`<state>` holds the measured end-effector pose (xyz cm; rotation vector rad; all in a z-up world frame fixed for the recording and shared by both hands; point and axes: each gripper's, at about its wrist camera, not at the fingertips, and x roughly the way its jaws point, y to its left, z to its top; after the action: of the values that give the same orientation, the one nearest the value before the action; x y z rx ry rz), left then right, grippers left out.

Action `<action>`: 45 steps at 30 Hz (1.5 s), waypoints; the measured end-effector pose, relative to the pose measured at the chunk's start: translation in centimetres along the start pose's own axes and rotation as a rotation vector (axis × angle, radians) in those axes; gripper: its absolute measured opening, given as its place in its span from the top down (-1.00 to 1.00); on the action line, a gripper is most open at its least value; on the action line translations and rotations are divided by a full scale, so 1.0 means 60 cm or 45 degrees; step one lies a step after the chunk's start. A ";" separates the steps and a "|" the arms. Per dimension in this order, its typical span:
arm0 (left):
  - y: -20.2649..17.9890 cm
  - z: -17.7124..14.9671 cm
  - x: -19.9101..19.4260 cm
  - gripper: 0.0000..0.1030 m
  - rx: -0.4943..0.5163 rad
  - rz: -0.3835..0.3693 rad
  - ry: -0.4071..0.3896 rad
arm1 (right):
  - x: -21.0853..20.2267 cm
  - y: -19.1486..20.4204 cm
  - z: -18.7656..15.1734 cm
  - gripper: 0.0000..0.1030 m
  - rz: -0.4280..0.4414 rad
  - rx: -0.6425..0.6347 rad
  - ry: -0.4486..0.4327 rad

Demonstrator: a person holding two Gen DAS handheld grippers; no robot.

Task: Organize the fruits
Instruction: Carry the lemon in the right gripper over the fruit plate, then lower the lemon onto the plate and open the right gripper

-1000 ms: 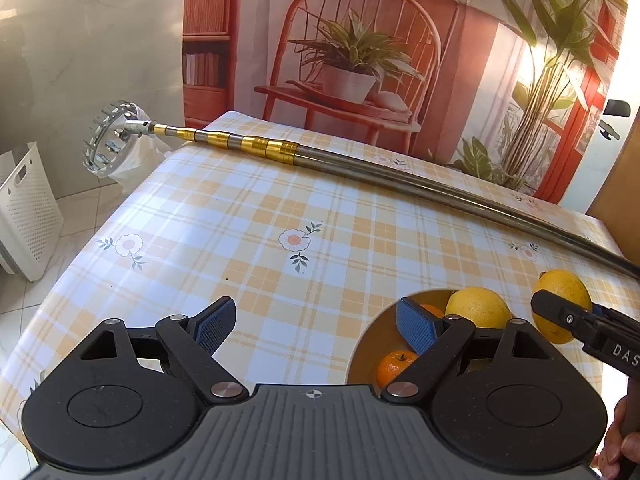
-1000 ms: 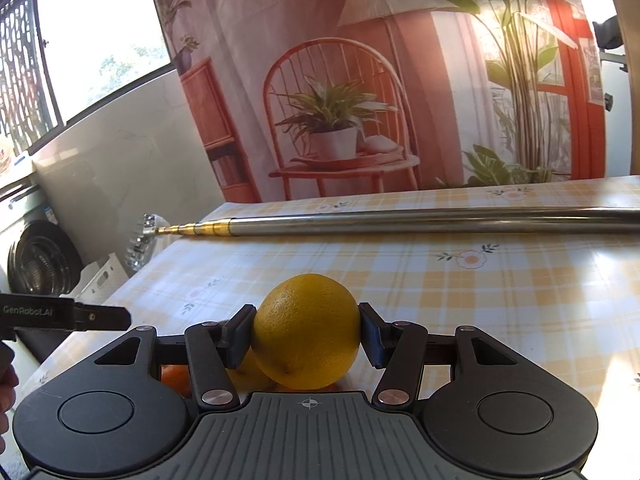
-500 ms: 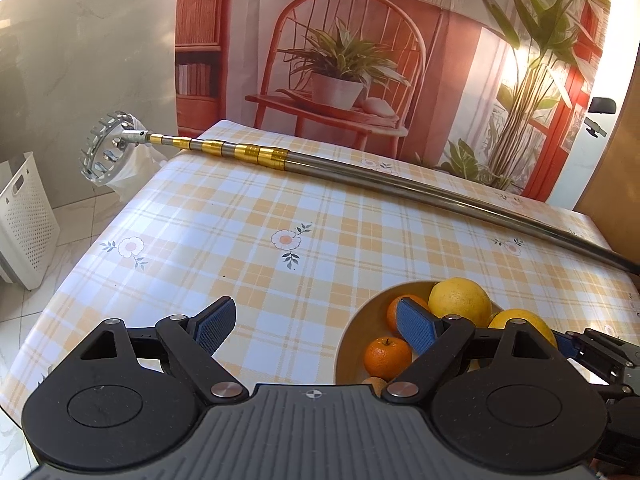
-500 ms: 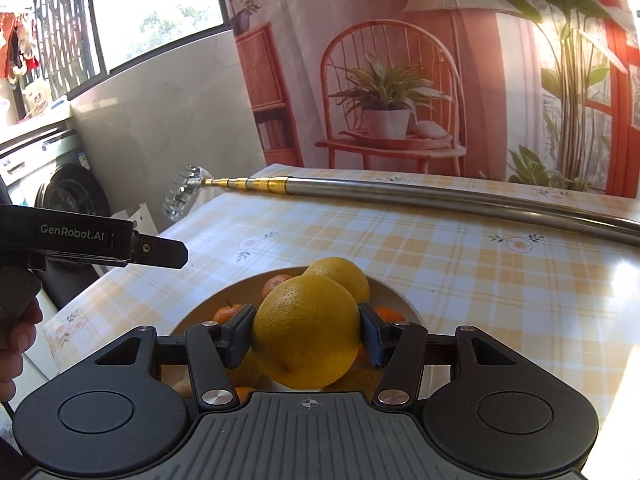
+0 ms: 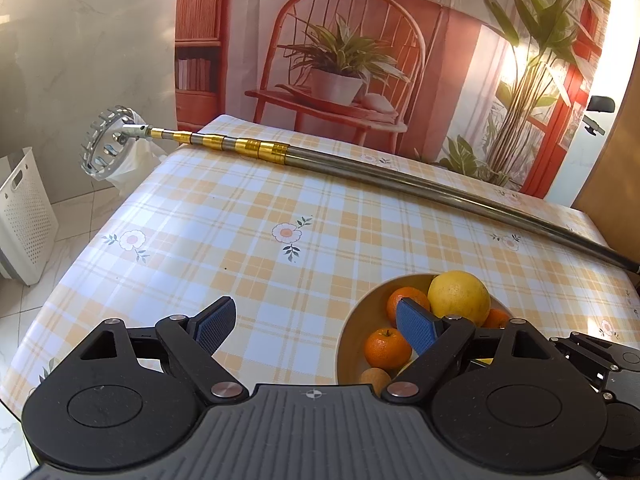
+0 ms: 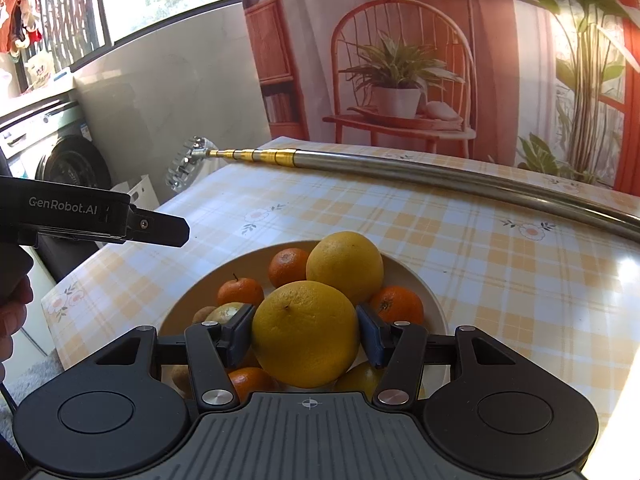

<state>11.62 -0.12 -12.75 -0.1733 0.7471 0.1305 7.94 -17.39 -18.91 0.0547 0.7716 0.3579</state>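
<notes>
Right claw (image 6: 306, 338) grips a big yellow fruit (image 6: 305, 332) over the nearly full bowl (image 6: 430, 298), release remaining, while the left claw (image 5: 316, 324) gapes wide, empty.

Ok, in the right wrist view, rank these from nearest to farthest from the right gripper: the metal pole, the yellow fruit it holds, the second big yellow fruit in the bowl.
1. Held yellow fruit, clamped between the right gripper fingers, over the bowl.
2. Second yellow fruit, just behind it, at the bowl's back.
3. Metal pole, across the table's far side.
</notes>
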 end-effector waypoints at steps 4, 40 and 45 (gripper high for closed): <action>-0.004 -0.001 0.006 -0.73 0.019 -0.019 0.029 | 0.000 0.000 -0.002 0.02 -0.004 0.002 -0.002; -0.020 -0.015 -0.002 -0.73 0.112 -0.216 0.088 | -0.027 -0.003 0.016 -0.53 -0.167 -0.017 -0.010; -0.016 -0.016 -0.009 -0.73 0.101 -0.248 0.082 | -0.032 0.007 0.018 -0.95 -0.203 -0.054 0.018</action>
<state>10.79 -1.30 -12.97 -0.1739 0.7942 -0.0900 7.30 -17.54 -16.76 -0.0493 0.7766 0.2231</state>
